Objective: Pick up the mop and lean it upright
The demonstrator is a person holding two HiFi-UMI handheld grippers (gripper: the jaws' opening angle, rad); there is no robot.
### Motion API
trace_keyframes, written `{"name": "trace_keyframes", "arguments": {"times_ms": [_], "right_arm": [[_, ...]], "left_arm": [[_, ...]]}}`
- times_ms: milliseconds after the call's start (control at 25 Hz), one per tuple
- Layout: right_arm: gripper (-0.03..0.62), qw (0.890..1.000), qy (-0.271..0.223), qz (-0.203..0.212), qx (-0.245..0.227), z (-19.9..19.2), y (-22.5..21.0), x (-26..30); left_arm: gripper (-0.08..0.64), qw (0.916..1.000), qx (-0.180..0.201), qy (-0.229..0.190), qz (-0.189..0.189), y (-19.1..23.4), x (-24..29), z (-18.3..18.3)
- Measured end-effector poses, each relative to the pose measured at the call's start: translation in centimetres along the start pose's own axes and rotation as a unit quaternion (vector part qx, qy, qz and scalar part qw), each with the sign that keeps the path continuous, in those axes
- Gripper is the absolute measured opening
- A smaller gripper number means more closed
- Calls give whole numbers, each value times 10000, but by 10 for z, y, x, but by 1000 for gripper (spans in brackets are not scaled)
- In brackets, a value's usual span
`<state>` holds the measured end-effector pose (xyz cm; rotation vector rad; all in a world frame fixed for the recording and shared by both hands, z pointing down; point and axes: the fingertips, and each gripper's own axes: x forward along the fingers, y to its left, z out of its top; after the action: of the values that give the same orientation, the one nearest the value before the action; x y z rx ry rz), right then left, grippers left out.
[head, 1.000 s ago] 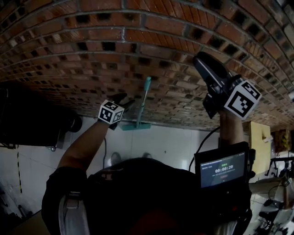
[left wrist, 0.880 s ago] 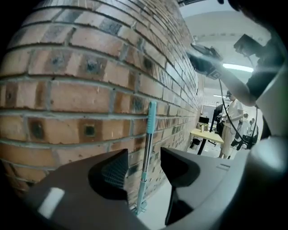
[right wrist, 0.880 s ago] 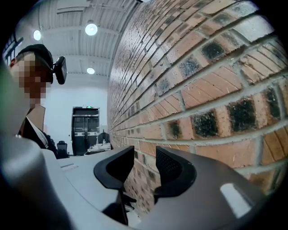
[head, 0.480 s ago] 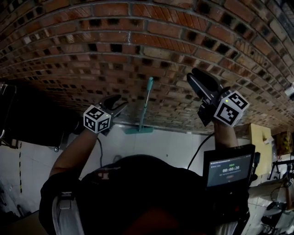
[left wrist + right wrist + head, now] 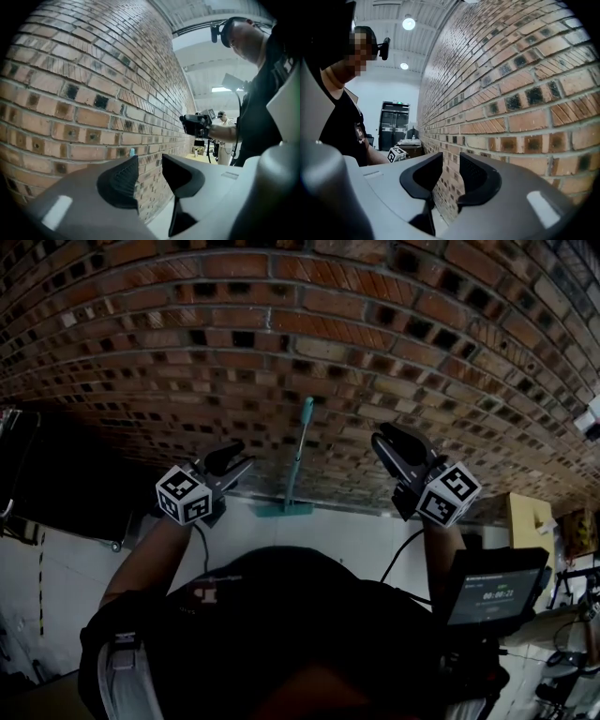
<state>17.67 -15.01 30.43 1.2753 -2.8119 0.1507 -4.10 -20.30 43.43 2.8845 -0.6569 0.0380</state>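
Mop [image 5: 298, 451] is standing as before: handle leaning on brick wall [image 5: 281, 334], head on floor [image 5: 328, 531] at wall's foot. L gripper [image 5: 236, 457] is now sitting further left of mop vs. earlier; R gripper [image 5: 382, 442] is sitting lower. Both grippers' jaws have just been closing, w/ nothing between them and gaps showing: released.

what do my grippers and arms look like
Left gripper and right gripper: grey shells, black ribbed jaws that have just been closing with nothing between, each with a white cube of black square markers. Black cable on the right. Short dark sleeves.
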Motion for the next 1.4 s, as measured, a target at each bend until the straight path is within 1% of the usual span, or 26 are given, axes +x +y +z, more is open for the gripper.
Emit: {"name": "trace_keyframes", "arguments": {"times_ms": [120,240,440,600,760,960,1080,1200,1400], "right_arm": [[115,10000,34,-20,12,-22,5,-3],[98,9999,15,-131,86,-40,6,-8],[74,9994,94,-311,90,-77,11,-11],[41,9984,227,-424,305,-113,18,-13],[15,9976,369,-526,252,-146,20,-14],[12,9956,286,-614,646,-160,21,-17],[12,9947,304,-600,778,-163,21,-18],[12,9946,298,-565,818,-163,21,-18],[12,9954,295,-512,756,-160,23,-15]], "left_arm": [[141,9998,-49,-161,-69,-6,-11,2],[126,9996,-107,-217,-141,-11,-19,-3],[93,9990,-242,-367,-69,-12,-32,-7],[64,9985,-280,-475,-38,-12,-41,-14],[40,9979,-407,-494,14,-11,-47,-24],[12,9980,-475,-411,-48,-14,-46,-40],[9,9979,-528,-354,-97,-18,-44,-46],[9,9979,-520,-375,-105,-18,-43,-46],[9,9979,-499,-399,-92,-16,-43,-40]]}}
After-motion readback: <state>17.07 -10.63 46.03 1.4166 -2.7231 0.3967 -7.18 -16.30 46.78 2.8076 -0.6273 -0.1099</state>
